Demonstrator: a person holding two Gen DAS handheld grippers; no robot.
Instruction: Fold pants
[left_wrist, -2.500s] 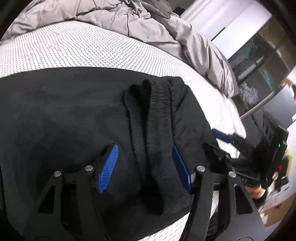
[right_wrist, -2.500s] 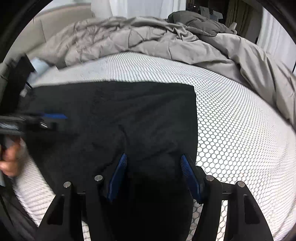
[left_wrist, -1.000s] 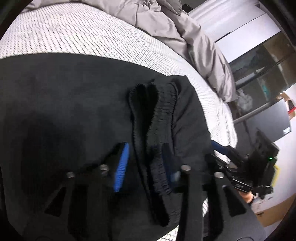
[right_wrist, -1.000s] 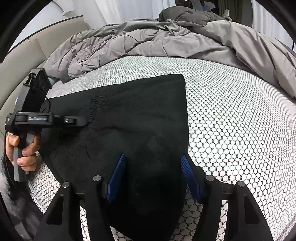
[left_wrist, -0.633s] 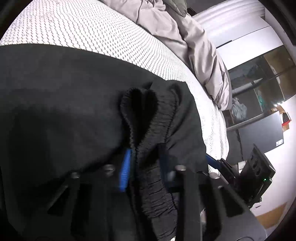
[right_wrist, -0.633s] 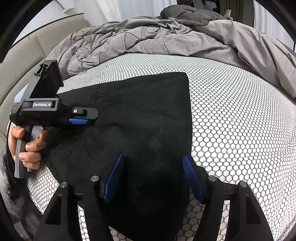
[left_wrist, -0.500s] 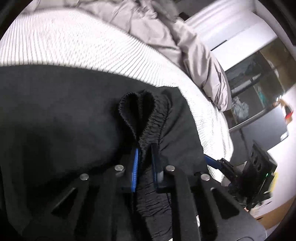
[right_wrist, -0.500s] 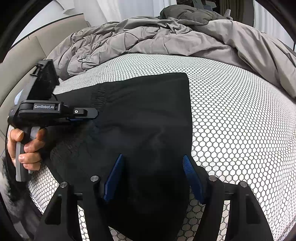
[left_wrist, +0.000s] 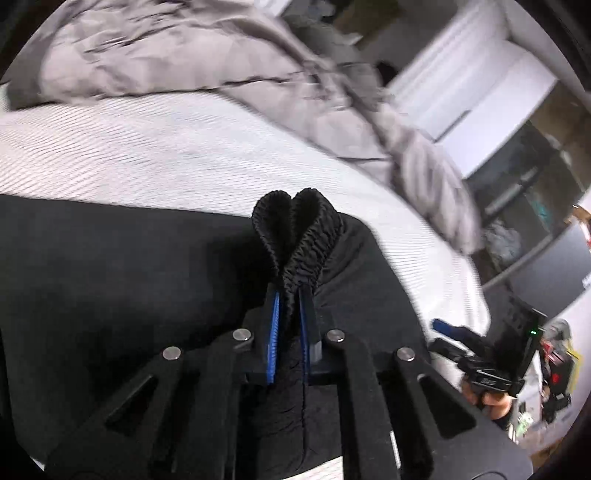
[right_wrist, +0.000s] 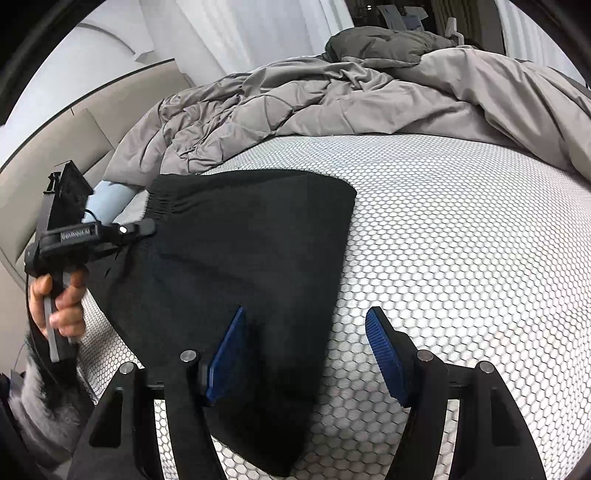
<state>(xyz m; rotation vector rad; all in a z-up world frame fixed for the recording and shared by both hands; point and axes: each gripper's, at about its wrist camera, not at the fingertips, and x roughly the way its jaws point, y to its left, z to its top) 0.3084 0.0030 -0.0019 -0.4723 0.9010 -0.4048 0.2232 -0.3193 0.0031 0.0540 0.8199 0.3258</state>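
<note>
The black pants (right_wrist: 251, 258) lie flat on the white honeycomb mattress (right_wrist: 461, 258), and they also fill the left wrist view (left_wrist: 110, 277). My left gripper (left_wrist: 290, 306) is shut on the pants' ribbed waistband (left_wrist: 306, 236), which bunches up between the blue pads. It also shows in the right wrist view (right_wrist: 144, 229) at the pants' left edge, held by a hand. My right gripper (right_wrist: 306, 336) is open, its left pad over the pants' near right edge, its right pad over bare mattress. It shows small in the left wrist view (left_wrist: 443, 330).
A rumpled grey duvet (right_wrist: 332, 99) lies along the far side of the bed. A beige headboard (right_wrist: 48, 147) and a light blue pillow (right_wrist: 107, 199) are at the left. Shelves and clutter (left_wrist: 535, 206) stand beyond the bed's edge.
My left gripper closed on the waistband and has lifted it, so the band now stands bunched. My right gripper stayed open and shifted right towards the pants' edge.
</note>
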